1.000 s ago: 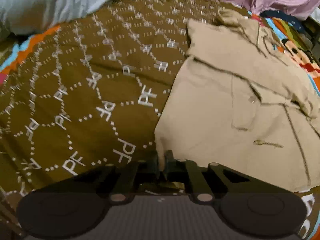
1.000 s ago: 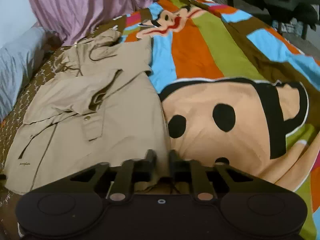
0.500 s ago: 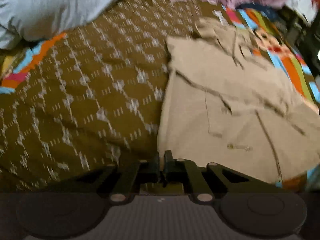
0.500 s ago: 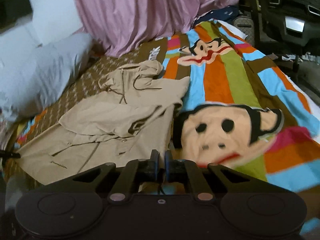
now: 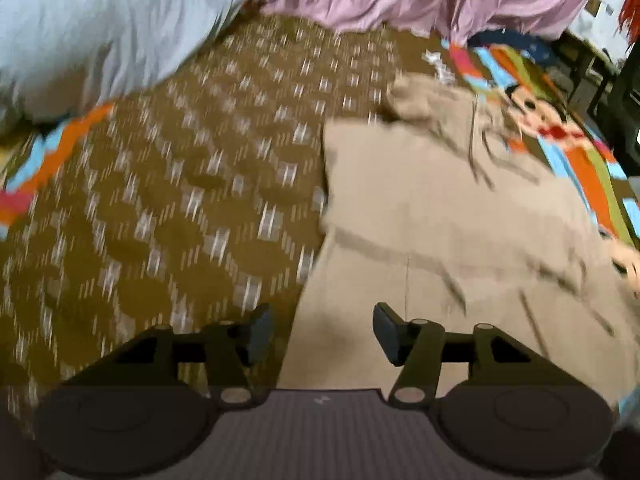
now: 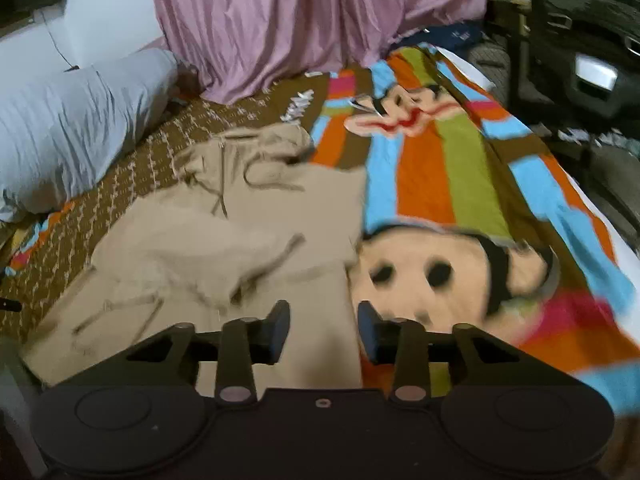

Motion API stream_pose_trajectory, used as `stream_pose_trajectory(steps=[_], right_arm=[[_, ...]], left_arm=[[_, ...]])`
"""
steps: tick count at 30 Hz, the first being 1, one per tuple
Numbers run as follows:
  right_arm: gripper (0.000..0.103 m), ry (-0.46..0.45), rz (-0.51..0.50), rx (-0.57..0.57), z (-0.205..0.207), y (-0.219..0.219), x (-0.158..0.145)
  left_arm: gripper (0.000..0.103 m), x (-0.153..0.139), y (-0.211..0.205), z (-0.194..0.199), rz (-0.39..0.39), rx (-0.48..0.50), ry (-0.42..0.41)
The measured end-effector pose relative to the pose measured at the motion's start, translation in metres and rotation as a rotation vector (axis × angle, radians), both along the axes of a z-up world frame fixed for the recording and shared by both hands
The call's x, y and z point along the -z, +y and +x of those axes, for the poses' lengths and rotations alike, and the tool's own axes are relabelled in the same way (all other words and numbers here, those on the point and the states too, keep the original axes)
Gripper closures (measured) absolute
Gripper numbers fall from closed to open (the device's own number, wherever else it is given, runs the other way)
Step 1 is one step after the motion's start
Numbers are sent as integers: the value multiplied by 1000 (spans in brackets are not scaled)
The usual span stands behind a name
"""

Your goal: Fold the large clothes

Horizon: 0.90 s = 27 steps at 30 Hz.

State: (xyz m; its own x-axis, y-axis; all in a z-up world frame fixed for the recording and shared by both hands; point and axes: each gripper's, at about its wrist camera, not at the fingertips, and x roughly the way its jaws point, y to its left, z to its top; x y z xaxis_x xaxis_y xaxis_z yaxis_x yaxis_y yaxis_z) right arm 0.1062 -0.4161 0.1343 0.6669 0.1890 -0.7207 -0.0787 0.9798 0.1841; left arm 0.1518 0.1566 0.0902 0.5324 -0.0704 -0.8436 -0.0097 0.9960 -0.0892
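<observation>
A large beige hooded jacket (image 5: 432, 232) lies spread on the bed, hood toward the far end; it also shows in the right wrist view (image 6: 224, 248). My left gripper (image 5: 320, 334) is open and empty above the jacket's near left hem edge. My right gripper (image 6: 323, 330) is open and empty above the jacket's near right hem edge, where it meets the cartoon blanket. Both views are blurred by motion.
A brown patterned bedspread (image 5: 180, 200) lies left of the jacket. A striped cartoon monkey blanket (image 6: 460, 208) lies to its right. A grey pillow (image 6: 68, 136) and pink curtain (image 6: 304, 12) are at the bed's far end. A dark chair (image 6: 580, 40) stands at the right.
Both grippers were shut on the jacket's bottom hem corners; they have opened and let go. Both have risen and pulled back, so more of the bed shows.
</observation>
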Motion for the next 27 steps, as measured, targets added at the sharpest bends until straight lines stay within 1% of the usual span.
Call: stream_pose_trajectory(steps=[1,2,3,4,6,9,12,13,15,16,18,19,20,21,22,23,24,25,26,27], right_arm=[[54,-1,16,2,18,3,2],[49,-1,40,10,42,6,5],[46,-1,58,18,64,10,8],[44,-6,65,23,87,14,12],[44,-13,49,27,137,24,21],[44,-17,3,21,207,42,41],[44,-53,-83,-12,283,64,66],[44,-64,-111,-23,306,70,75],[44,-87,-160,-44,345,83,89],[44,-94,-185,-56,365,90,97],[44,-102,-237,-75,405,103,113],[44,-100,-245,-84,421,106,121],[44,-91,-248,-85,434,109,128],[44,-67,-238,-84,448,112,137],[48,-45,-225,-79,458,113,143],[56,-20,-204,-63,467,113,150],[64,-4,-183,-47,474,112,155],[87,-4,-166,-39,476,112,159],[96,-15,-171,-35,475,114,160],[97,-45,-185,-24,472,116,158]], left_arm=[[34,-1,-4,18,11,1,-18],[33,-2,-9,39,22,9,-38],[33,-2,-13,59,33,22,-56],[33,-1,-22,87,55,41,-81],[32,6,-40,136,110,77,-129],[32,25,-69,211,180,118,-190],[32,47,-95,277,199,161,-230],[32,53,-102,293,204,180,-246],[28,66,-119,324,237,229,-286],[27,71,-126,336,251,251,-290],[27,85,-139,360,274,297,-271],[31,91,-142,369,274,314,-257],[38,97,-146,378,262,334,-228],[42,101,-149,385,232,357,-194],[51,105,-151,389,212,372,-173],[74,108,-151,391,207,376,-160],[89,110,-153,391,214,378,-150],[99,112,-154,391,232,374,-146],[100,112,-153,388,247,357,-168],[100,109,-151,381,265,323,-223]])
